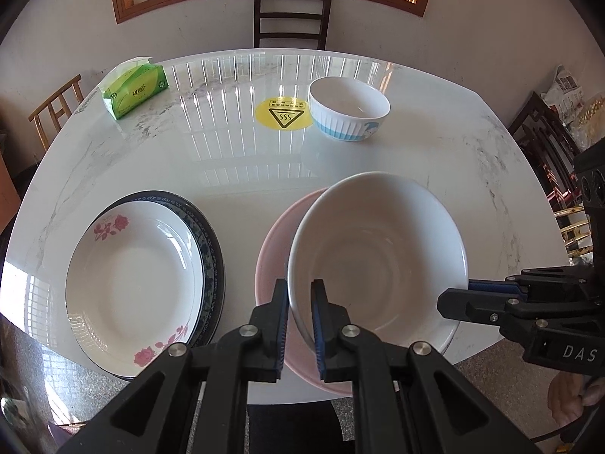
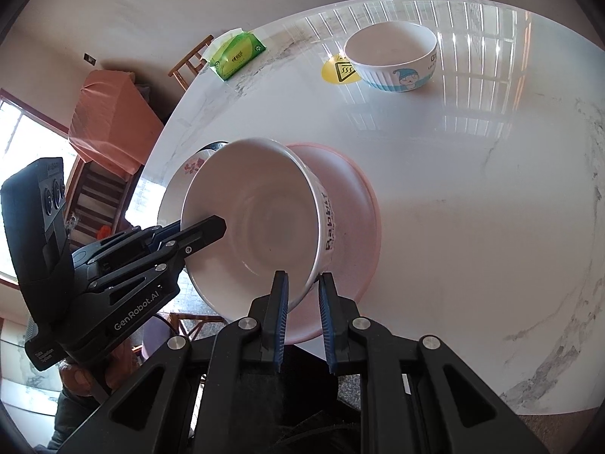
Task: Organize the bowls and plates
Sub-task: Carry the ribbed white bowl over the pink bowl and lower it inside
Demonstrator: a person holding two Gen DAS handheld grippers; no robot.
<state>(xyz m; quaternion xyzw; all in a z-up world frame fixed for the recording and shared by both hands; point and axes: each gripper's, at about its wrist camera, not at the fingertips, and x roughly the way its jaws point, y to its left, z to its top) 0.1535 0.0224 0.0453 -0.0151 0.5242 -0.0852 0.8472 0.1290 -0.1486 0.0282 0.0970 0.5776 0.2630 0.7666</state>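
Observation:
A large white bowl [image 1: 378, 249] is held tilted over a pink plate [image 1: 272, 249] near the table's front edge. My left gripper [image 1: 298, 295] is shut on the bowl's near-left rim. My right gripper [image 2: 304, 287] is shut on its right rim; it shows in the left wrist view [image 1: 453, 299] and the left gripper shows in the right wrist view [image 2: 221, 223]. The bowl [image 2: 257, 227] and pink plate [image 2: 351, 196] show there too. A rose-patterned white plate [image 1: 132, 283] lies on a blue-rimmed plate [image 1: 210, 242] at front left. A smaller blue-striped bowl [image 1: 348, 113] stands at the back.
A green tissue pack [image 1: 134, 89] lies at the back left of the white marble table [image 1: 435, 159]. A yellow warning sticker [image 1: 281, 113] is beside the small bowl. Chairs stand around the table, one dark chair [image 1: 291, 19] at the far side.

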